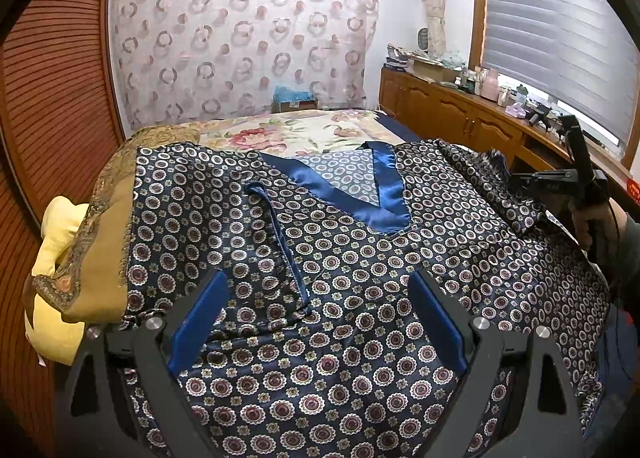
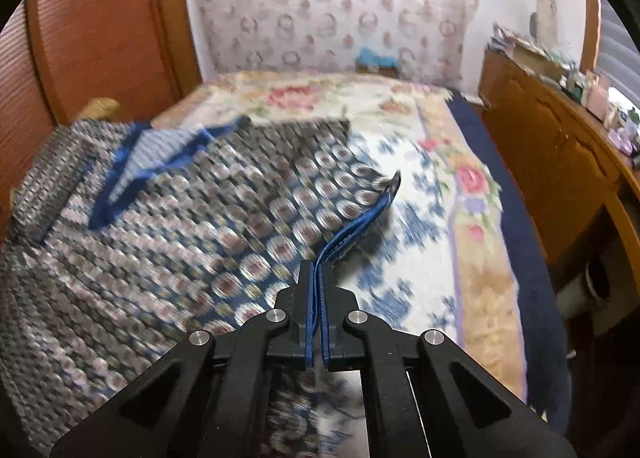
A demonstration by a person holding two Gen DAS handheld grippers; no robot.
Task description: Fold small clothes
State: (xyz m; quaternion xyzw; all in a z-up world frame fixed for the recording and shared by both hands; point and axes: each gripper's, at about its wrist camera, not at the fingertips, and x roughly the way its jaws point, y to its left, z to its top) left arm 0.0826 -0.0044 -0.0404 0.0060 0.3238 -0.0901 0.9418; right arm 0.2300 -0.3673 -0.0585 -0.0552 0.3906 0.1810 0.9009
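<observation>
Right gripper (image 2: 317, 278) pinches the shirt (image 2: 224, 218) sleeve cuff, neckline far.

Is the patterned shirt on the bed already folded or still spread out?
Mostly spread. The patterned shirt lies flat over the bed, V-neck up; only its left sleeve is folded inward. The right gripper pinches its right sleeve edge.

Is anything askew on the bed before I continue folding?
Yes. The top lies uneven: its left sleeve is folded in across the chest, while the right sleeve sticks out, its blue cuff pinched in the shut right gripper. The left gripper hangs open above it.
</observation>
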